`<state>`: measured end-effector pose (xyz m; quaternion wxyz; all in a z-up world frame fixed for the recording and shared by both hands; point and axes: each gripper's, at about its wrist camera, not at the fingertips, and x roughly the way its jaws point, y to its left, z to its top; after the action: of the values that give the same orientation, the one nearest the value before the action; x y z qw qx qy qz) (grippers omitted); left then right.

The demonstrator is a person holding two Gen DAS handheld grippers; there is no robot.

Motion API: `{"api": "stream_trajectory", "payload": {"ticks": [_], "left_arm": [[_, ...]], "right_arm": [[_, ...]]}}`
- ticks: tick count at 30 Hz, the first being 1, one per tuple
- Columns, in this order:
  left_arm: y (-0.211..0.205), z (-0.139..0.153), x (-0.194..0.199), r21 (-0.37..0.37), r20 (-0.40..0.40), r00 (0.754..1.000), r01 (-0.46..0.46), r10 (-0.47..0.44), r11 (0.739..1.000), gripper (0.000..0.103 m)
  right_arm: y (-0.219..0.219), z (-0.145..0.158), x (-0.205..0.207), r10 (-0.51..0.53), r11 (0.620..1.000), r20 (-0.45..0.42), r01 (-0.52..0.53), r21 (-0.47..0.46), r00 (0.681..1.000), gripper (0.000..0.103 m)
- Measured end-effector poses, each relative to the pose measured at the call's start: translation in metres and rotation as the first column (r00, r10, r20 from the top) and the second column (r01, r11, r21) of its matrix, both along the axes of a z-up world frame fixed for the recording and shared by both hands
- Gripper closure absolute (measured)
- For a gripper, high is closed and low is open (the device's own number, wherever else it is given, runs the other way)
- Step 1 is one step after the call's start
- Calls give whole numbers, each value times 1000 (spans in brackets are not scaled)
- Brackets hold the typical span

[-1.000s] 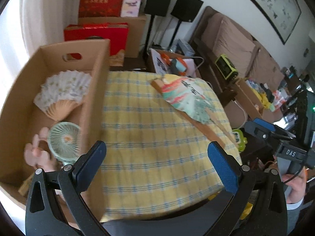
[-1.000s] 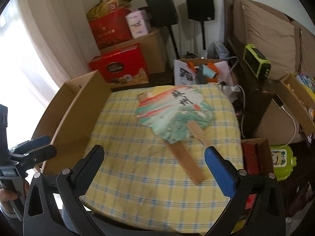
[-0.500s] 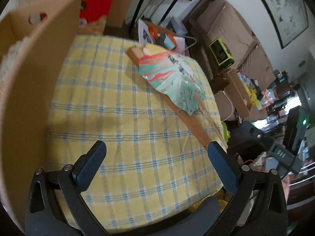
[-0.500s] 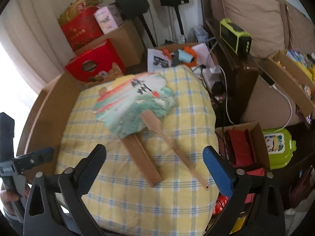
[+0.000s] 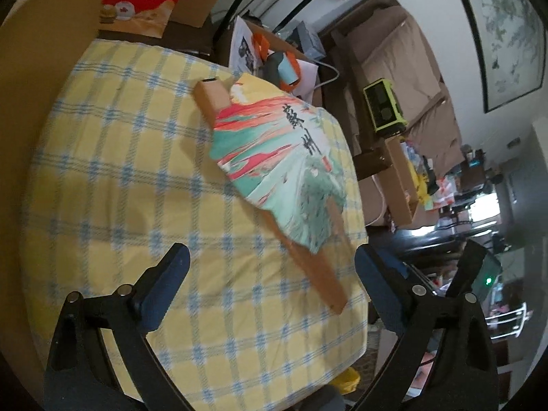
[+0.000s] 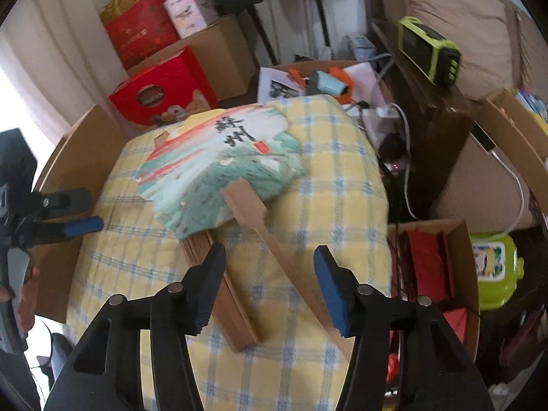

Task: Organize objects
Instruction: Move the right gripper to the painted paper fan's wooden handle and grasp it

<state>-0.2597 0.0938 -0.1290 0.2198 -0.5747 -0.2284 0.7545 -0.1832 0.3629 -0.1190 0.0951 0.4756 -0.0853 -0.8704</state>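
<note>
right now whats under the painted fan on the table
A long flat wooden piece lies under the painted fan, on the yellow checked cloth. Its two ends stick out past the fan; its middle is covered, so nothing more can be told there.

wall: white, framed painting (image 5: 503, 30) | sofa (image 5: 407, 78): brown | curtain (image 6: 51, 54): backlit

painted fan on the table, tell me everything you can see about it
The painted fan is a flat, rigid hand fan with a scalloped paper face in teal, red, orange and white streaks, with black brush characters and a small red seal. A pale wooden handle tapers toward the right gripper, whose open jaws straddle it without touching. It lies face up on the checked tablecloth, partly over a long wooden box.
</note>
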Motion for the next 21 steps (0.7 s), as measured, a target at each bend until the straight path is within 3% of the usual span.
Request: {"api": "stream_trajectory", "payload": {"ticks": [11,16,21], "left_arm": [[12,-25,-27,28,51,999,-15,13,999,15],[22,-35,-30,42,58,998,13,-15,999,15],[22,-38,-29,52,46,999,-15,12,999,26]], "right_arm": [[-24,-23,-26,105,985,42,-110,131,994,59],[-32,-33,-30,121,973,35,-126,195,992,74],[-36,-31,-28,140,972,26,-142,187,990,79]]}}
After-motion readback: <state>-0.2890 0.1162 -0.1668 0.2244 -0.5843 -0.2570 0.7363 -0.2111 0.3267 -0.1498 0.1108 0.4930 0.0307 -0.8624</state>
